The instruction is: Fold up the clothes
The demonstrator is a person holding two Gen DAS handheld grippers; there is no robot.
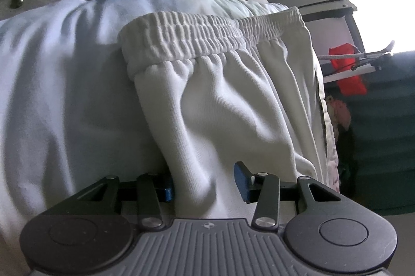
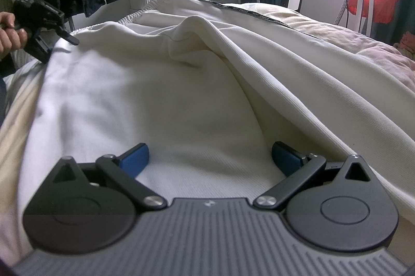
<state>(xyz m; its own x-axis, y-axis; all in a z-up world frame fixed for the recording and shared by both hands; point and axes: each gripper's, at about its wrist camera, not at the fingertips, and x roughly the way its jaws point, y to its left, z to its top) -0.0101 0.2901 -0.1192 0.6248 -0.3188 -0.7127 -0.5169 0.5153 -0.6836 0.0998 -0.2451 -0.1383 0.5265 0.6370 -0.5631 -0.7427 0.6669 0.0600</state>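
The right tool (image 2: 210, 159) sits released on the white trousers (image 2: 160, 94), both blue pads spread, cloth between them. The trousers' long axis runs away from it along the bed (image 2: 337, 29) to the waistband (image 1: 207, 35). There the left tool (image 1: 205, 182) straddles fabric, not clenched.

White trousers (image 1: 233, 107), blue pads (image 2: 135, 159)

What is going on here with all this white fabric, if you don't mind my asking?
A person is folding white sweatpants on a bed with two handheld grippers. The left gripper has a fold of cloth near the waistband between its open fingers. The right gripper hovers open over the spread fabric, gripping nothing.
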